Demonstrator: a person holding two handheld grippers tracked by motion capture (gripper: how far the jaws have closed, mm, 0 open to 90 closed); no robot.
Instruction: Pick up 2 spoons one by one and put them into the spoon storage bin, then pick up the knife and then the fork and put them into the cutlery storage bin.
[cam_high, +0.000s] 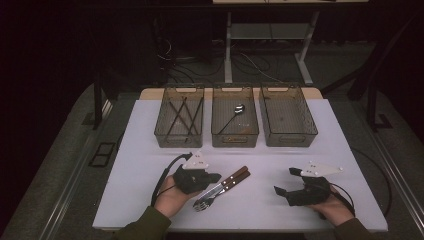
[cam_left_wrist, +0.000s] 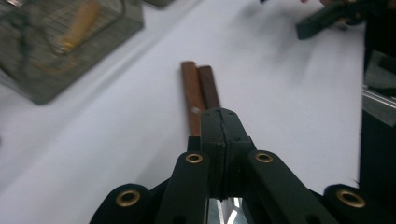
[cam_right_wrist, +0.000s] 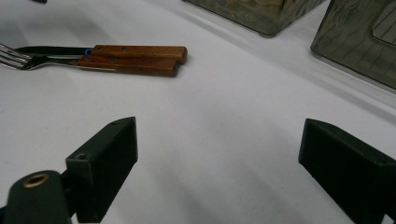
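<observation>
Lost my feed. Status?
Left gripper jaws shut over fork and knife handles. Right gripper open, idle. Nothing blocking.

White desk (cam_high: 150, 145): three wire-mesh bins in a row along the far edge, left bin (cam_high: 179, 116), middle bin (cam_high: 235, 115), right bin (cam_high: 288, 115), set just beside one another. Near the front, a wooden-handled fork (cam_high: 215, 192) and wooden-handled knife (cam_high: 231, 178) lie side by side, touching, handles toward the bins.
</observation>
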